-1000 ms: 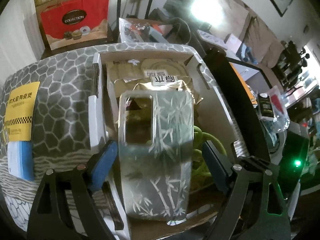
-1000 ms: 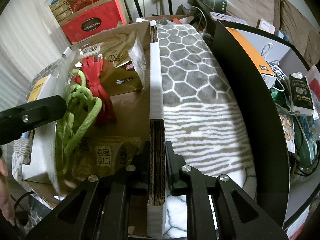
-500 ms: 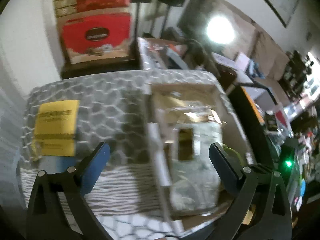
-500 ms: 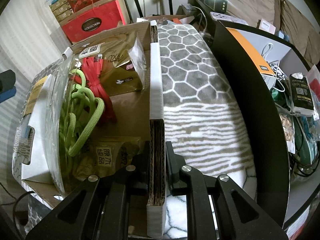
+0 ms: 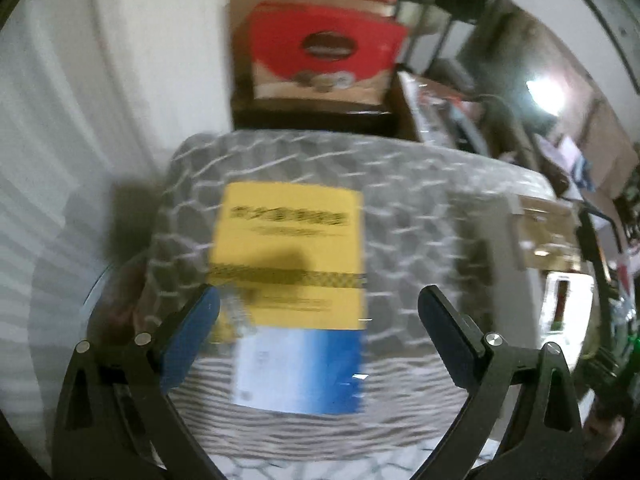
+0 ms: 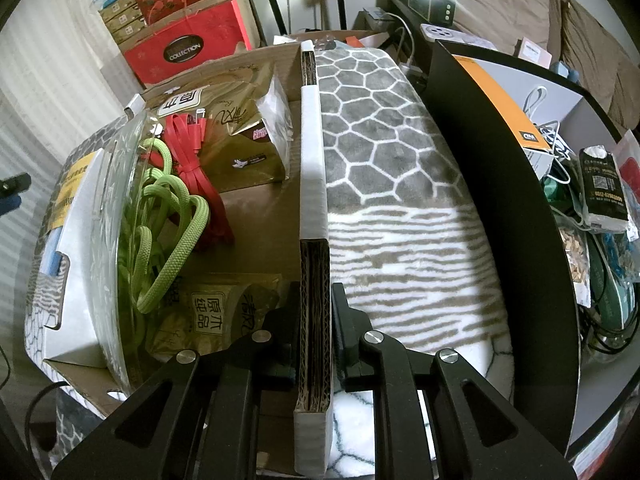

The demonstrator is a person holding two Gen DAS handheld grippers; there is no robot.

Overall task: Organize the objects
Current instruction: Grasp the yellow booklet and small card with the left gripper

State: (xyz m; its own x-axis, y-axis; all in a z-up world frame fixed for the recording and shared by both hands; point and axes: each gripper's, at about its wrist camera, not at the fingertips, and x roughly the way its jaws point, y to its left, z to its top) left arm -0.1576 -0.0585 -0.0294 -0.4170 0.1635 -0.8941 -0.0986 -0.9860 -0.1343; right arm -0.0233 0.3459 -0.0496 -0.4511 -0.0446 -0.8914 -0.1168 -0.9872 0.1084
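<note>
My left gripper (image 5: 319,294) is open and empty, hovering over a yellow and blue packet (image 5: 288,256) that lies flat on the grey patterned blanket (image 5: 420,200); this view is blurred. My right gripper (image 6: 315,292) is shut on the right wall (image 6: 311,128) of the cardboard box. Inside the box lie a green rope (image 6: 168,232), a red cable (image 6: 192,152) and gold packets (image 6: 240,136). A clear phone case (image 6: 116,220) leans against the box's left side. The box (image 5: 540,236) shows at the right edge of the left wrist view.
A red gift box (image 5: 324,52) stands on a dark stand behind the blanket. A black panel (image 6: 480,160) rises right of the blanket, with bags and cables (image 6: 600,200) beyond it. White curtain or wall fills the left side.
My left gripper let go of the clear phone case in the box and swung left across the blanket to above the yellow packet. The right gripper kept still on the box wall.
</note>
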